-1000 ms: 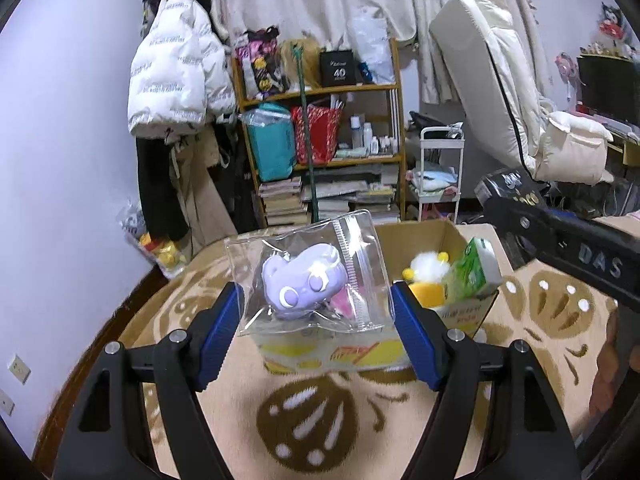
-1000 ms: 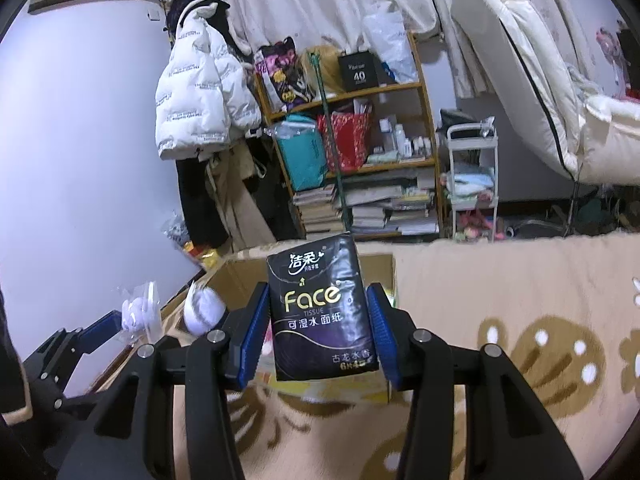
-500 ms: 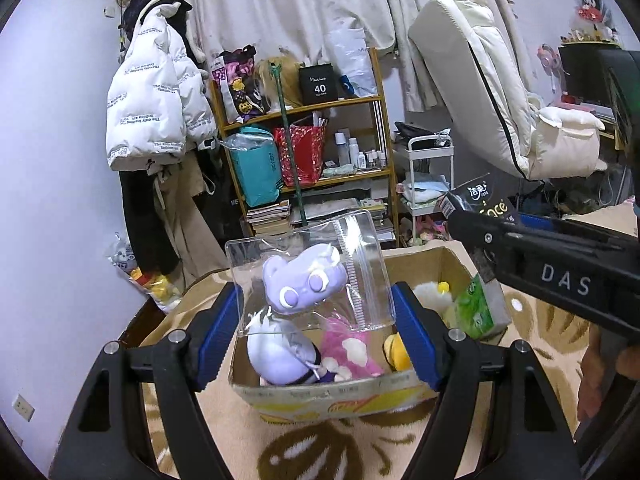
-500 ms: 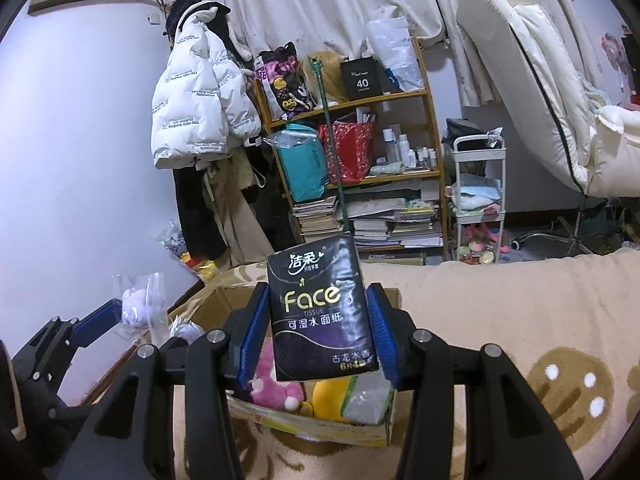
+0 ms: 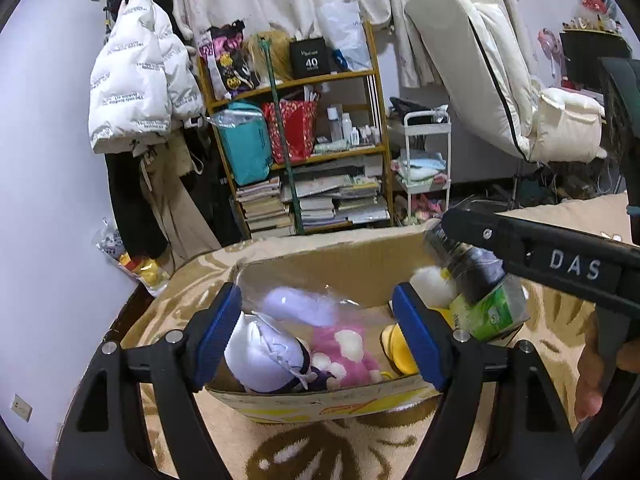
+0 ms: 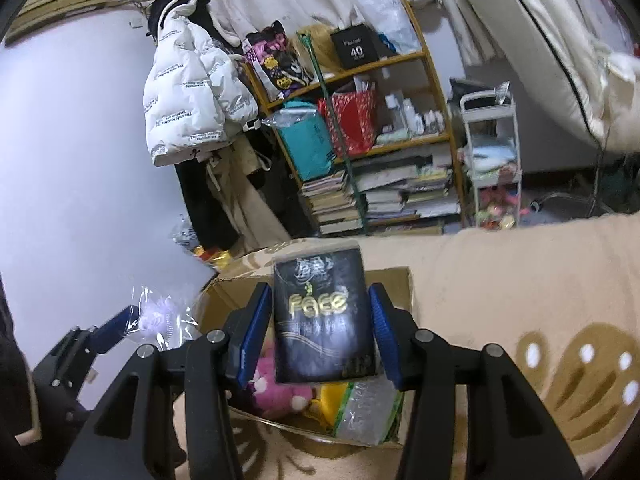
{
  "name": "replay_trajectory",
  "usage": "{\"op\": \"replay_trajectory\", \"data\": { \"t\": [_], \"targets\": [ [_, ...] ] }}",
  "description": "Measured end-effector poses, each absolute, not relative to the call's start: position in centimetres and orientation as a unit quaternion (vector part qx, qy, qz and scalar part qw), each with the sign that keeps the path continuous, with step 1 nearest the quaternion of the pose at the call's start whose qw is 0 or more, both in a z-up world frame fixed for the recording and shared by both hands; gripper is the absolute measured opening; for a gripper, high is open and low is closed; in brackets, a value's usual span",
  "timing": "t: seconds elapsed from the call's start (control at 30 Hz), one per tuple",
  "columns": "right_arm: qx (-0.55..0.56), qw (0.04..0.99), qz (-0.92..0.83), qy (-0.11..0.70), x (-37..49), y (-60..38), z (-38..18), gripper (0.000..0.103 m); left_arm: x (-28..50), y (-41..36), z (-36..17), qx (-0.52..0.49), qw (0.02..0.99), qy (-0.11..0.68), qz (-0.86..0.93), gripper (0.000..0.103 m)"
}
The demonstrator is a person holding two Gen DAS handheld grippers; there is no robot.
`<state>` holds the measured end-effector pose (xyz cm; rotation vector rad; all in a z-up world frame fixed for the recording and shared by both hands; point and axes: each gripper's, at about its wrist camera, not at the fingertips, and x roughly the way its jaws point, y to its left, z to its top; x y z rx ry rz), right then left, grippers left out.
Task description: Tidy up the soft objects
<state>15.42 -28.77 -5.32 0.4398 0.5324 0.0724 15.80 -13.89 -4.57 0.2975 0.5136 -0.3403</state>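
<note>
Over the open cardboard box [image 5: 344, 272] on the patterned rug, the left gripper [image 5: 316, 336] is spreading, its jaws having just been opening, and the clear bag with the lilac plush [image 5: 298, 304] is lying loose between them. Beside it, the right gripper [image 6: 318, 336] is pinching a black tissue pack [image 6: 322, 320] above the box's toys.

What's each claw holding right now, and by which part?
Right claw: black tissue pack, pinched by its two long sides. Left claw: jaws have just been opening, bagged purple plush loose between them, not clamped.
</note>
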Motion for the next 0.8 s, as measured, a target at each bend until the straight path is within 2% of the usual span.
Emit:
{"op": "replay_trajectory", "data": {
  "t": [0.33, 0.43, 0.53, 0.6, 0.73, 0.8],
  "targets": [
    [0.247, 0.930, 0.036, 0.270, 15.4, -29.7, -6.1, 0.053, 15.8, -12.7, -4.6, 0.122, 0.943, 0.265, -0.157, 0.086],
    [0.244, 0.931, 0.031, 0.271, 15.2, -29.6, -5.9, 0.060, 15.5, -12.1, -4.2, 0.119, 0.946, 0.262, -0.149, 0.093],
    [0.236, 0.933, 0.025, 0.270, 14.7, -29.4, -5.7, 0.064, 15.1, -11.7, -4.1, 0.124, 0.947, 0.262, -0.139, 0.093],
    [0.231, 0.934, 0.022, 0.270, 14.3, -29.4, -5.5, 0.071, 14.7, -11.4, -3.9, 0.123, 0.947, 0.262, -0.137, 0.093],
    [0.225, 0.937, 0.019, 0.267, 13.5, -29.4, -5.1, 0.076, 13.9, -10.9, -3.5, 0.123, 0.947, 0.262, -0.141, 0.099],
    [0.219, 0.938, 0.015, 0.267, 13.1, -29.3, -4.8, 0.083, 13.3, -10.9, -3.2, 0.128, 0.949, 0.255, -0.135, 0.099]
  ]
}}
